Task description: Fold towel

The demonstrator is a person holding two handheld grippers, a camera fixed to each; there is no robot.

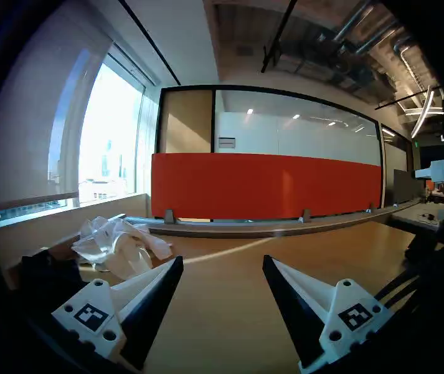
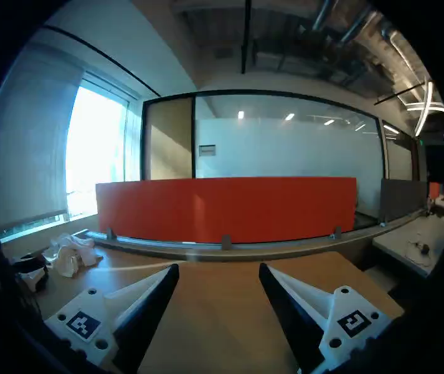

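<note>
Plainly, both grippers are released and hold nothing. In the left gripper view, the left gripper [image 1: 222, 258] hovers low over the wooden tabletop [image 1: 222, 318] with its two white-and-black fingers [image 1: 150, 293] spread wide and bare wood between them. In the right gripper view, the right gripper [image 2: 218, 266] is posed the same way, with its fingers [image 2: 141, 299] parted above the same tabletop [image 2: 222, 330].

A crumpled whitish bundle [image 1: 119, 243] lies near the far left corner of the tabletop, well apart from both grippers and off to the left of each. In the left gripper view it looks glossy and partly see-through, and in the right gripper view [image 2: 69, 252] it looks more like soft cloth. I cannot tell whether it is the towel or plastic wrapping. A dark object [image 2: 28, 271] sits just beside it, nearer the left edge.

An orange divider panel [image 1: 265, 187] stands upright along the far edge of the tabletop, with a glass wall [image 1: 296, 131] behind it. A bright window [image 1: 106, 146] runs along the left side. Another desk [image 2: 418, 240] stands beyond the right edge.
</note>
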